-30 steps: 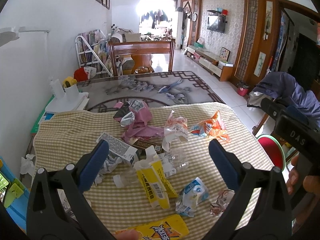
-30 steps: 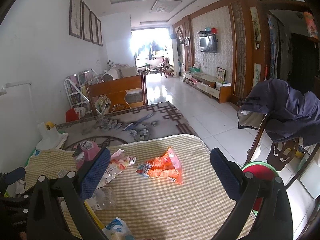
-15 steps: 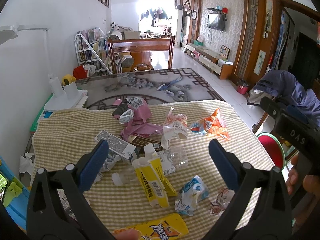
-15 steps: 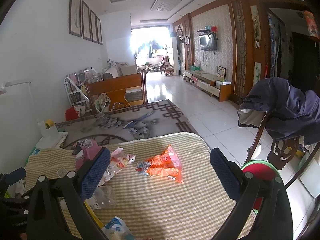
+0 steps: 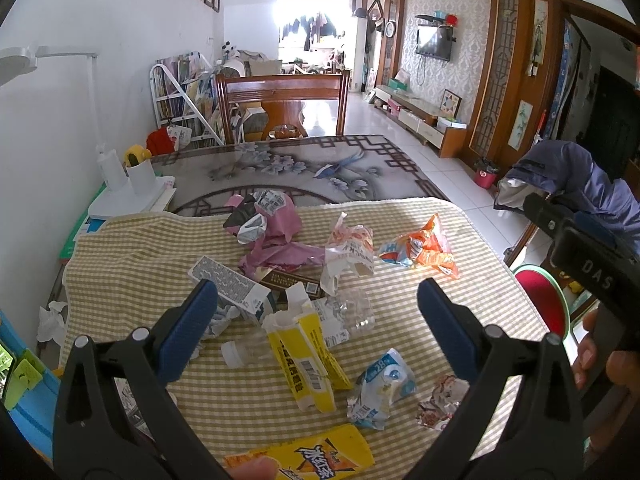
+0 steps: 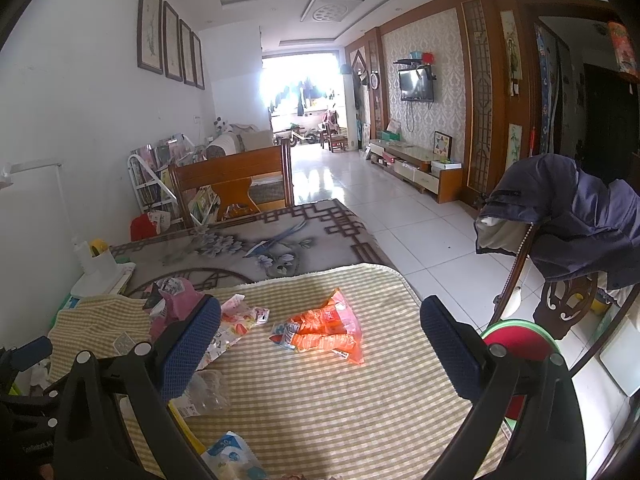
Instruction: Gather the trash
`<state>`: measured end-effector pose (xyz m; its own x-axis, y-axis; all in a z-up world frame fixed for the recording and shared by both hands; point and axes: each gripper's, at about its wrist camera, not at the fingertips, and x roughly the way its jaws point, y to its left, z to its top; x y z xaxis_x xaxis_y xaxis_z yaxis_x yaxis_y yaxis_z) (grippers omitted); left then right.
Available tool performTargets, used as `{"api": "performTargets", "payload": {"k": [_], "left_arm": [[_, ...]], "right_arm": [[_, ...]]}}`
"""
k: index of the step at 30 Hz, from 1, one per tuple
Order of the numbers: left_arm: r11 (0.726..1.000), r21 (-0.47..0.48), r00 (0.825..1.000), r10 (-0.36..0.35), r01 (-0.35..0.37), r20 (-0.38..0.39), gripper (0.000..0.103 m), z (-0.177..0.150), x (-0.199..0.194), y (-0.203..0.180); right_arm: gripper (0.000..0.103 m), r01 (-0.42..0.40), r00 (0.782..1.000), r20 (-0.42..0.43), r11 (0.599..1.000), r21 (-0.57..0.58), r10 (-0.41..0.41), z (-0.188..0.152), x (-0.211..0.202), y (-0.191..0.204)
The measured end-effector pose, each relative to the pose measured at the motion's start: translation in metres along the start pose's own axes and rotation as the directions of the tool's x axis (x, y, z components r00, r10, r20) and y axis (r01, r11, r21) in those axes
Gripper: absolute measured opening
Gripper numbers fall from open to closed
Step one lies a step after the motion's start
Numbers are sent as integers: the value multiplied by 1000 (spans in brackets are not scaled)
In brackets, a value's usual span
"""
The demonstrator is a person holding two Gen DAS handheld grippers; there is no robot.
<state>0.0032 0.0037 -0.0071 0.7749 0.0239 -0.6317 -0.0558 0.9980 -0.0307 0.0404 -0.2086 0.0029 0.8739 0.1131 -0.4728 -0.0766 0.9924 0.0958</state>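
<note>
Trash lies scattered on a yellow checked tablecloth (image 5: pixel 132 248). My left gripper (image 5: pixel 316 296) hangs open above the pile: a flattened yellow carton (image 5: pixel 302 364), a crushed clear bottle (image 5: pixel 352 312), a white barcode box (image 5: pixel 232 284), a pink bag (image 5: pixel 276 236), a blue-white wrapper (image 5: pixel 382 388) and an orange wrapper (image 5: pixel 424 248). A yellow packet (image 5: pixel 316 460) lies at the near edge. My right gripper (image 6: pixel 320 320) is open too, held over the orange wrapper (image 6: pixel 326 330), with nothing between its fingers. The right gripper's body (image 5: pixel 580 256) shows at the left view's right edge.
A red bin with a green rim (image 6: pixel 520 344) stands on the floor right of the table. A chair draped with a blue jacket (image 6: pixel 580 216) is beyond it. A white desk organiser (image 5: pixel 128 192) sits at the table's far left, a wooden chair (image 5: pixel 280 108) behind.
Both grippers have risen slightly and tilted back, so the trash sits a little lower in the views. Both stay open and nothing on the cloth has moved.
</note>
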Motion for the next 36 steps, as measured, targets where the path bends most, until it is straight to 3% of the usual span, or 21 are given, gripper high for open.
{"api": "performTargets", "payload": {"k": [23, 31, 36], "left_arm": [[1000, 3, 1000, -2, 2, -7, 98, -5, 0, -4], [996, -62, 996, 57, -62, -69, 98, -20, 1, 32], [975, -64, 971, 204, -213, -127, 98, -56, -4, 77]], "right_arm": [[96, 13, 1000, -8, 1000, 10, -13, -1, -3, -15], [96, -24, 999, -44, 1000, -18, 23, -8, 3, -3], [96, -59, 995, -85, 997, -48, 55, -14, 9, 10]]}}
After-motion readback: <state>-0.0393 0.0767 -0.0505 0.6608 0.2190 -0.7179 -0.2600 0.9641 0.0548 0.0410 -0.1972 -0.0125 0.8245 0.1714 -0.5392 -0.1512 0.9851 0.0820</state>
